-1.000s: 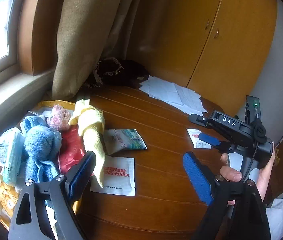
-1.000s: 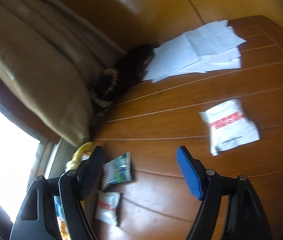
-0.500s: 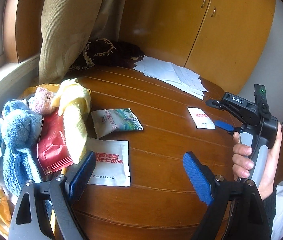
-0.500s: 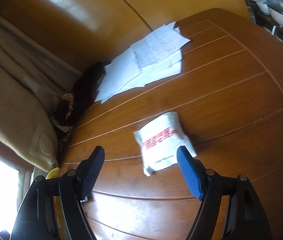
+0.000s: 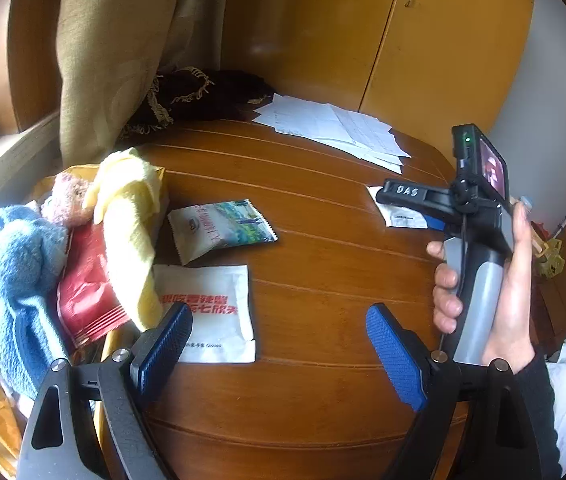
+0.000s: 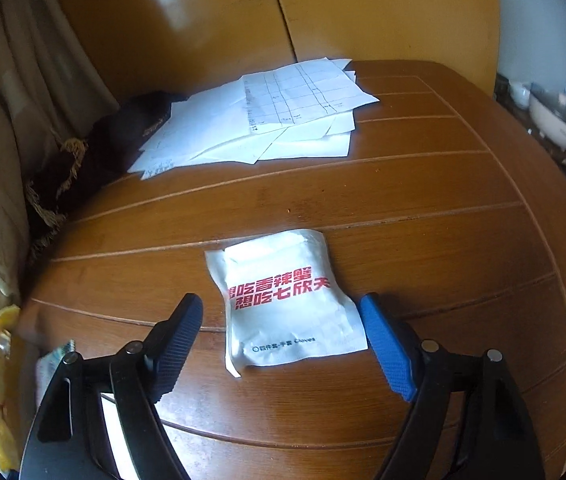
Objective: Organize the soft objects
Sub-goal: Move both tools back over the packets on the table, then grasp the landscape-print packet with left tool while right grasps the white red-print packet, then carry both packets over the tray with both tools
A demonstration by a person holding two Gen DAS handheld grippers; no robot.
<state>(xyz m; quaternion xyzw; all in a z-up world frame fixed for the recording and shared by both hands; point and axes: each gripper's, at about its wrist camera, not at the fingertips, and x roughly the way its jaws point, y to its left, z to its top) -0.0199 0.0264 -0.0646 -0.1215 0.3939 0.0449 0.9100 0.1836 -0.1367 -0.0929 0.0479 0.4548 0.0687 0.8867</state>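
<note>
On the round wooden table (image 5: 323, 272) a pile at the left holds a yellow towel (image 5: 131, 216), a blue towel (image 5: 23, 272), a pink plush (image 5: 65, 200) and a red packet (image 5: 87, 292). A white packet with red print (image 5: 211, 312) and a green-printed packet (image 5: 221, 226) lie beside the pile. My left gripper (image 5: 279, 348) is open above the table. My right gripper (image 6: 283, 340) is open, its jaws either side of a second white packet with red print (image 6: 283, 300), low over it. The right gripper also shows in the left wrist view (image 5: 407, 200).
Loose white papers (image 6: 275, 120) lie at the table's far side next to a dark fringed cloth (image 6: 115, 140). A curtain (image 5: 115, 52) hangs at the left. Wooden cabinet doors (image 5: 423, 40) stand behind. The table's right edge (image 6: 563, 240) drops off to a cluttered floor.
The right gripper has swung right and moved down over the second white packet, which now lies between its jaws. The left gripper has drifted slightly right, both staying open.
</note>
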